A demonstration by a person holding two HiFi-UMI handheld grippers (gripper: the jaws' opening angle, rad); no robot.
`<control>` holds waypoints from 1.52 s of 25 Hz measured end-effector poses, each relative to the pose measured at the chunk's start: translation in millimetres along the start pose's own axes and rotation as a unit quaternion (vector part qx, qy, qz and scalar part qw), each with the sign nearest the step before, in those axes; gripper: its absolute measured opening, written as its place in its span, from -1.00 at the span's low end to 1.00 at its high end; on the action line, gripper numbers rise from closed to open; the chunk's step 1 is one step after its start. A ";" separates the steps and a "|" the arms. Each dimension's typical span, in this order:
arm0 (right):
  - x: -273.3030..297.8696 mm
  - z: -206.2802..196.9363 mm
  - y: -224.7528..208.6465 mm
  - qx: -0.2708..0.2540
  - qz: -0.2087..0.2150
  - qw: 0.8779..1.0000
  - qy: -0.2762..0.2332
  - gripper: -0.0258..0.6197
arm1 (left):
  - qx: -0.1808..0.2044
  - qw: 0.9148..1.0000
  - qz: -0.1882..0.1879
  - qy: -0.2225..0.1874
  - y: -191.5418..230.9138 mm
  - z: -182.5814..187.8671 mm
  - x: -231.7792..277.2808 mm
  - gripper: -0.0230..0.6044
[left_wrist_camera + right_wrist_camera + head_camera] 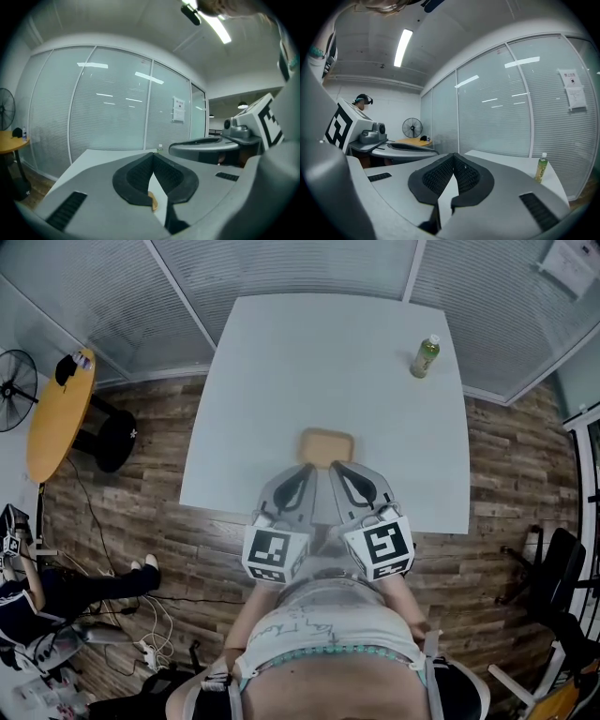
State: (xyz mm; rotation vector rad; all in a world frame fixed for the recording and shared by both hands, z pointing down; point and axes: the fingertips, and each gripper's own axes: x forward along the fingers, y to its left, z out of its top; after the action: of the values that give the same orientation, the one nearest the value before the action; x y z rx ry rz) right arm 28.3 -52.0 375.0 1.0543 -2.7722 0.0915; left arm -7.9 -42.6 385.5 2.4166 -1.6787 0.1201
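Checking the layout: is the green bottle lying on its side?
No, the bottle stands upright on the white table.

The grey left claw (pixel 153 157) holds its black ribbed jaws together at the tips, with nothing between them. Below them lies the white tabletop (pixel 93 161), and on it a sliver of a tan flat thing (pixel 153 201). Above the tabletop's right side hangs the right claw (pixel 176 149).
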 end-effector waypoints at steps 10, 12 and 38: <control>20.6 0.6 -8.2 0.002 -0.013 1.000 0.005 -0.92 | -0.064 0.997 -0.030 -0.001 15.3 -0.3 17.4 -0.92; 27.5 3.1 -11.1 0.004 -0.022 1.000 0.005 -0.92 | -0.047 0.998 -0.035 -0.003 21.8 5.9 22.8 -0.92; 145.0 -3.0 -21.3 0.031 -0.158 0.986 0.054 -0.92 | -0.023 0.984 -0.169 0.041 131.7 -3.6 78.6 -0.92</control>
State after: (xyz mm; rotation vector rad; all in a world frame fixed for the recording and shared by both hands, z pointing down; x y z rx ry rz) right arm -63.7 -162.4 404.5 1.4430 -2.4868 0.1887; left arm -103.0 -158.4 418.1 2.5806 -1.2018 0.1254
